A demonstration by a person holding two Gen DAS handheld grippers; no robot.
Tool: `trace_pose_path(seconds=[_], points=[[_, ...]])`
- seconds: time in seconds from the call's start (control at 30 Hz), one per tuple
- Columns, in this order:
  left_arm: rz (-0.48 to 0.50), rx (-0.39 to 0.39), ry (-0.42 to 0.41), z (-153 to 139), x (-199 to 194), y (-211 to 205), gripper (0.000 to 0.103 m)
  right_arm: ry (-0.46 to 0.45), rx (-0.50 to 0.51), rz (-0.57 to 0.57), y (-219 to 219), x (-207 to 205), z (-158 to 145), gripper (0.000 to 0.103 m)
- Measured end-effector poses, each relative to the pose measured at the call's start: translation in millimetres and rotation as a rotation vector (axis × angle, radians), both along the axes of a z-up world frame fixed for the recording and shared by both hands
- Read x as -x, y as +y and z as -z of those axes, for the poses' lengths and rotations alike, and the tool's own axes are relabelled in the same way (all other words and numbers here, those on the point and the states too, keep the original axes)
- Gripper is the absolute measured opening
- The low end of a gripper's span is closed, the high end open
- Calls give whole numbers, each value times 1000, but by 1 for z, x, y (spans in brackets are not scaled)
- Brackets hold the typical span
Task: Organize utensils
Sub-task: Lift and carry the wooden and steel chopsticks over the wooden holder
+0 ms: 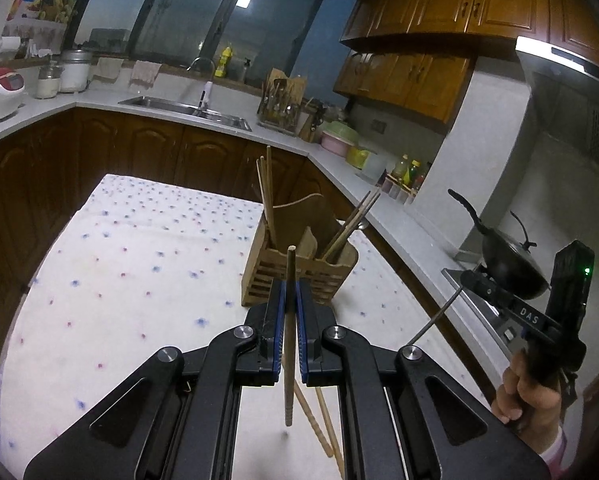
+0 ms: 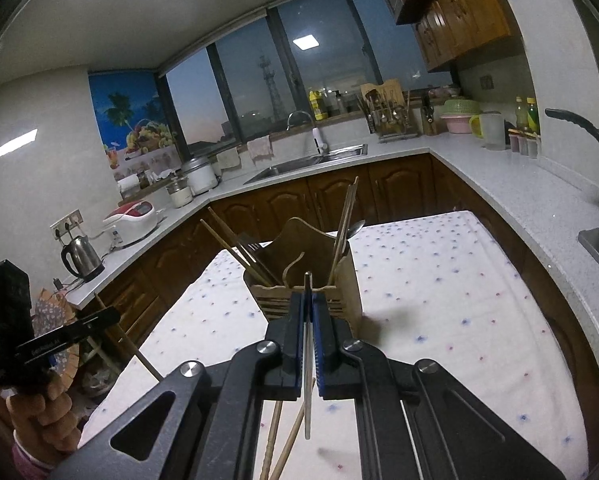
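While several chopsticks already stand in the wooden utensil holder [image 1: 299,264], the job looks only partly done: two pairs lean in separate compartments, one pair at the holder's left [image 1: 266,196] and another at its right [image 1: 351,228], and what appears to be a spoon bowl shows at the far rim in the right wrist view.

Left to do, as far as visible:
- Left gripper [image 1: 290,312] clenched on a single wooden chopstick [image 1: 288,344], held roughly upright, blunt end up, ridged tip hanging clear above the cloth-covered bench [image 1: 139,260].
- Right gripper [image 2: 310,320] clamped on a thin metal utensil handle [image 2: 307,360], also near vertical; which utensil it is cannot be told, since the working end is hidden.
- Two loose wooden chopsticks [image 2: 277,436] lie on the cloth beneath the grippers, crossing each other, not yet collected.

Pose: both grippers point toward the holder from the near side, raised off the bench, each held by a hand at the rear handle; the right hand [image 1: 527,392] shows at the edge of the left view, the left hand [image 2: 43,420] at the edge of the right view. The grippers sit well apart. Holder stands upright near the middle of the bench, just ahead of both gripper tips.

Judgement: two items in transit, two waiting; probably somewhere past halfway.
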State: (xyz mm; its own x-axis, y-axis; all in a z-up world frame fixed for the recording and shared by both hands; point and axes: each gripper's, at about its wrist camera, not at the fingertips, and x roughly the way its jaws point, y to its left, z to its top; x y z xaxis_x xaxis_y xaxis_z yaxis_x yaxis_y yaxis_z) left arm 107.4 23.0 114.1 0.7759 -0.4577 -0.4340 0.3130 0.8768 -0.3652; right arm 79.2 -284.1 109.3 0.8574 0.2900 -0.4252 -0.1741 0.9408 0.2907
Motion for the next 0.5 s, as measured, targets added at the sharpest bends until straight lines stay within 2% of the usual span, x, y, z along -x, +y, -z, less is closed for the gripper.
trace_pose_path(seconds=[0.27,0.5], points=[[-11,-4,-64,-22,-13,-12,4,-20,-4,19,-5,-11,-5,4],[-47,-11,-159,-59,-46,-24,4,-88,-12,44,-12,-35,-32,4]])
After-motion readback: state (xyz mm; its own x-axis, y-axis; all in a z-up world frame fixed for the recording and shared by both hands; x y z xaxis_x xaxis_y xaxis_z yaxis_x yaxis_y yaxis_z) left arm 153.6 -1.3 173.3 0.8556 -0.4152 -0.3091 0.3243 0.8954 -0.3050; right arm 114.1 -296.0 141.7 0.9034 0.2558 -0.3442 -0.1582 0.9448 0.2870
